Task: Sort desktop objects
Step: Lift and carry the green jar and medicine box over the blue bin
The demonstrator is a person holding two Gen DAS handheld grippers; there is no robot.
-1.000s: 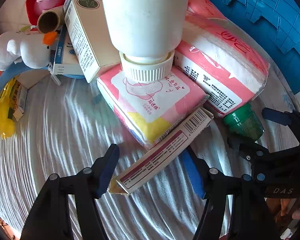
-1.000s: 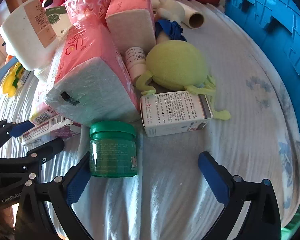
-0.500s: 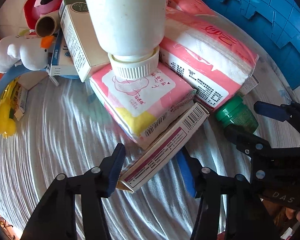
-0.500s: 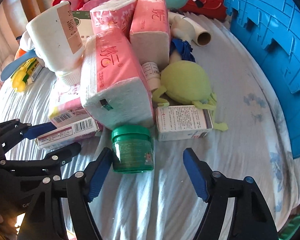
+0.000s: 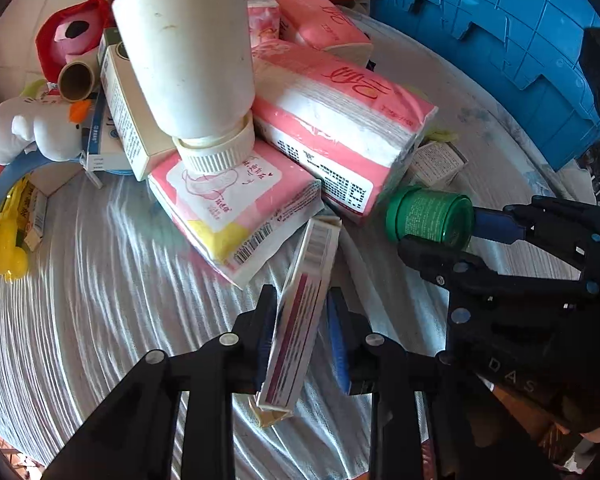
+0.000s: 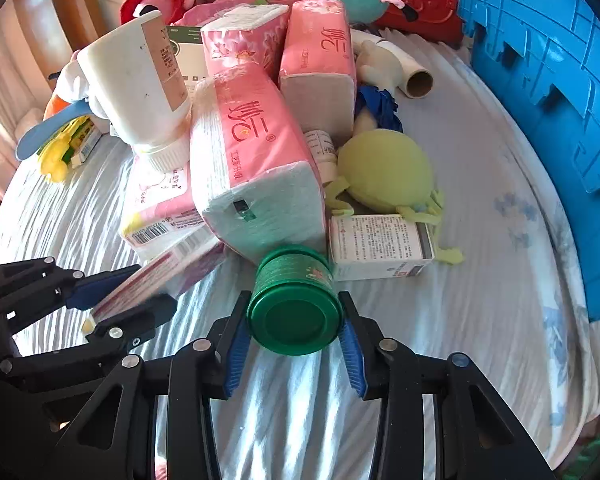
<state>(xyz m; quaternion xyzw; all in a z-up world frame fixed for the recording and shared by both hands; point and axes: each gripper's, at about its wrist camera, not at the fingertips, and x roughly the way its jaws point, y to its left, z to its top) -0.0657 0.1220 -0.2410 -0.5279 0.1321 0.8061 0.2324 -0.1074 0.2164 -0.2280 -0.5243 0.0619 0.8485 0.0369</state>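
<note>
My left gripper (image 5: 302,340) is shut on a long white and maroon carton (image 5: 302,320), held on edge and lifted off the cloth; it also shows in the right wrist view (image 6: 156,276). My right gripper (image 6: 294,344) is shut on a green jar (image 6: 294,306), tipped on its side with its base toward the camera; the jar also shows in the left wrist view (image 5: 430,218). Both sit just in front of a pile of pink tissue packs (image 5: 336,120) (image 6: 252,160) with a white bottle (image 5: 192,64) lying cap-down on it.
A blue crate (image 6: 548,80) stands along the right. A white medicine box (image 6: 380,246) and a green plush (image 6: 384,172) lie right of the pile. Plush toys (image 5: 32,132), boxes, a cardboard tube (image 5: 76,80) and a yellow toy (image 5: 8,240) crowd the left and back.
Both grippers closed: the left took hold of the carton and turned it on edge, the right took hold of the green jar and tipped it. Both pulled back from the pile.
</note>
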